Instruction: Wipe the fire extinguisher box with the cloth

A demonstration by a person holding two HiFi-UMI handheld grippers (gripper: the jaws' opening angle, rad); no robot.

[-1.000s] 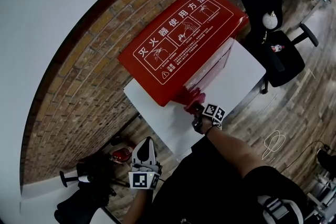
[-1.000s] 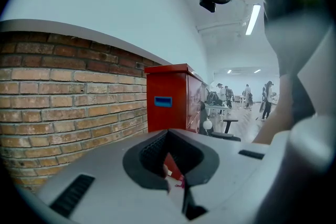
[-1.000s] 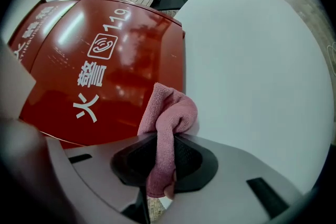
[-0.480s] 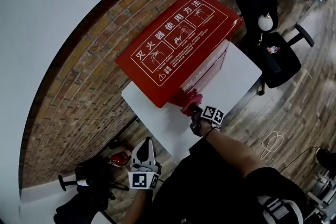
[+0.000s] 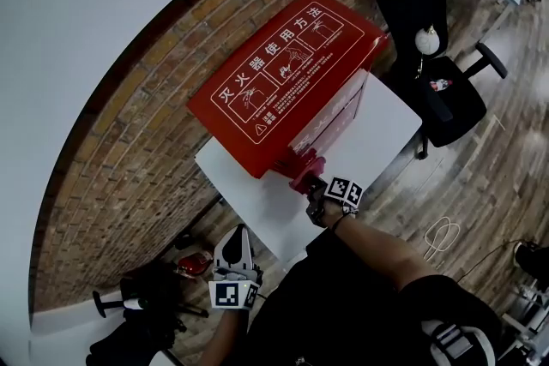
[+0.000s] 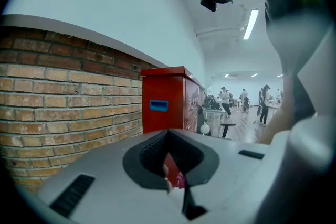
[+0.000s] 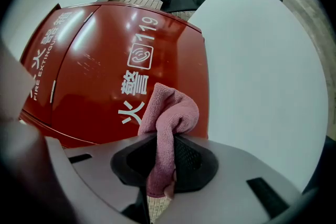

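Note:
A red fire extinguisher box (image 5: 283, 77) with white lettering stands on a white table (image 5: 386, 129) against the brick wall. Its front face (image 7: 121, 60) fills the right gripper view. My right gripper (image 5: 310, 184) is shut on a pink cloth (image 7: 167, 118), whose bunched end (image 5: 305, 177) lies against the lower near corner of the box front. My left gripper (image 5: 235, 257) hangs low beside my body, away from the box, its jaws closed with nothing between them. The box (image 6: 167, 105) shows far ahead in the left gripper view.
A black office chair (image 5: 437, 90) stands just right of the table. Dark gear and a red item (image 5: 193, 263) lie on the floor at lower left. A cable loop (image 5: 439, 234) lies on the wooden floor. The brick wall (image 5: 129, 124) backs the box.
The right gripper with the cloth has slid slightly left and down along the lower edge of the box front. The left gripper has stayed put.

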